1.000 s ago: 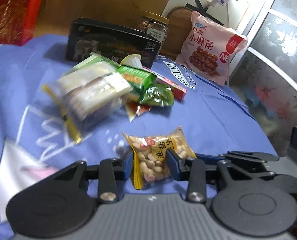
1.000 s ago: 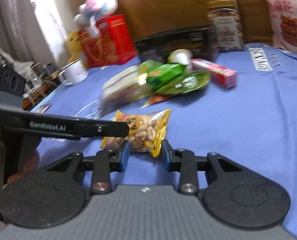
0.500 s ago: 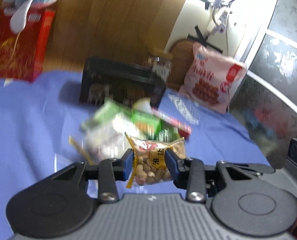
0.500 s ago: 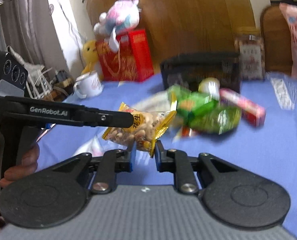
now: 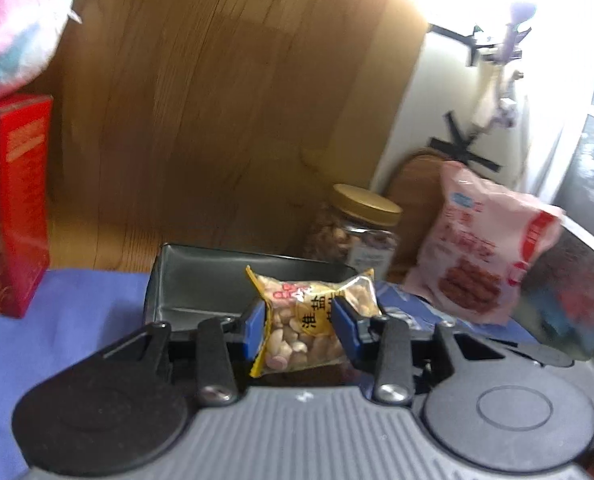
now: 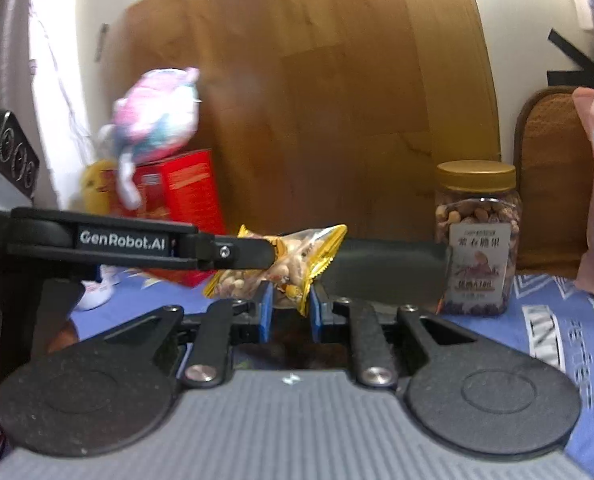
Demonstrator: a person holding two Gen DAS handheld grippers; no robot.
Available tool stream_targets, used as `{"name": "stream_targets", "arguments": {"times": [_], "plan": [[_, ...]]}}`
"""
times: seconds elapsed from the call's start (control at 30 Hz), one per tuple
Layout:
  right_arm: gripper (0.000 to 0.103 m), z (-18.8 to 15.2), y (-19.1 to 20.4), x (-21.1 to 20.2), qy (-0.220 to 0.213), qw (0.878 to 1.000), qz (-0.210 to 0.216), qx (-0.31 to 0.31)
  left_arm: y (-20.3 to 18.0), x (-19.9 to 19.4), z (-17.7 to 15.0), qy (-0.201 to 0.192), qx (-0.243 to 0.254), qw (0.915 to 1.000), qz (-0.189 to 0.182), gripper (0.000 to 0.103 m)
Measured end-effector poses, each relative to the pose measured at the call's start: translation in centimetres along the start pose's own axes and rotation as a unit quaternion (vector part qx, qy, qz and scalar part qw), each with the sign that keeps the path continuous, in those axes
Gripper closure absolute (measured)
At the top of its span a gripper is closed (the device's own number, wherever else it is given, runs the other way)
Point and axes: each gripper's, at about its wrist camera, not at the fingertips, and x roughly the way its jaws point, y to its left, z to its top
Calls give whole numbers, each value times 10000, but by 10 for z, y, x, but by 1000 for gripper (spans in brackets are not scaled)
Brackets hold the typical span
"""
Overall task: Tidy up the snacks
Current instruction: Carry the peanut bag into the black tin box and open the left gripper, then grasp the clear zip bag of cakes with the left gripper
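A small yellow-edged packet of peanuts (image 5: 313, 320) hangs in the air, above the blue cloth. My left gripper (image 5: 300, 326) is shut across its middle, the blue pads pressing both sides. In the right wrist view the same packet (image 6: 297, 252) is pinched at its lower corner by my right gripper (image 6: 291, 308), which is also shut on it. The left gripper (image 6: 271, 256) reaches in there from the left, held by a person's hand. Just behind the packet stands a dark open-topped box (image 5: 217, 280).
A nut jar with a gold lid (image 6: 477, 240) and a big pink snack bag (image 5: 485, 264) stand at the back right. A red box (image 5: 9, 208) with a plush toy (image 6: 157, 120) on it is at the left. Blue cloth (image 6: 557, 320) covers the table.
Both grippers lifted the peanut packet off the cloth and carried it toward the dark box. The right gripper closed on the packet's corner. The snack pile dropped out of view.
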Motion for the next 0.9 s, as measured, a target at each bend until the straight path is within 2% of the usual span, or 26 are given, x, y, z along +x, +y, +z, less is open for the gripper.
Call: {"name": "stream_targets", "arguments": {"times": [0.1, 0.17, 0.23, 0.27, 0.37, 0.5, 0.53, 0.57, 0.67, 0.73, 0.8, 0.9], "plan": [[77, 2, -15, 24, 202, 9997, -23, 163, 9, 25, 2, 152, -57, 9998, 148, 67], [76, 1, -18, 31, 229, 9994, -98, 219, 11, 33, 0, 204, -24, 9996, 217, 60], [68, 0, -19, 31, 210, 9994, -102, 249, 12, 34, -3, 188, 2, 9995, 269, 54], [67, -1, -21, 30, 178, 9994, -99, 289, 13, 32, -4, 178, 15, 9995, 267, 50], [65, -1, -25, 20, 94, 9989, -70, 452, 14, 18, -6, 141, 3, 9996, 236, 49], [64, -10, -19, -8, 77, 9974, 228, 684, 18, -26, -22, -20, -17, 9998, 185, 49], [64, -16, -13, -16, 147, 9968, 370, 700, 22, -41, -31, -57, -105, 9997, 190, 48], [64, -23, -6, -23, 234, 9961, 479, 704, 26, -51, -38, 50, -213, 9998, 25, 48], [64, -44, 17, -28, 612, 9934, 775, 587, 43, -83, -70, 166, -683, 9975, 74, 48], [65, -57, 32, -24, 850, 9921, 821, 429, 56, -100, -92, 269, -1086, 9936, 141, 48], [66, -64, 42, -17, 1055, 9893, 906, 448, 65, -106, -110, 444, -1495, 9878, 32, 47], [66, -71, 54, -19, 1123, 9882, 930, 460, 70, -110, -131, 656, -1831, 9809, -87, 50]]}}
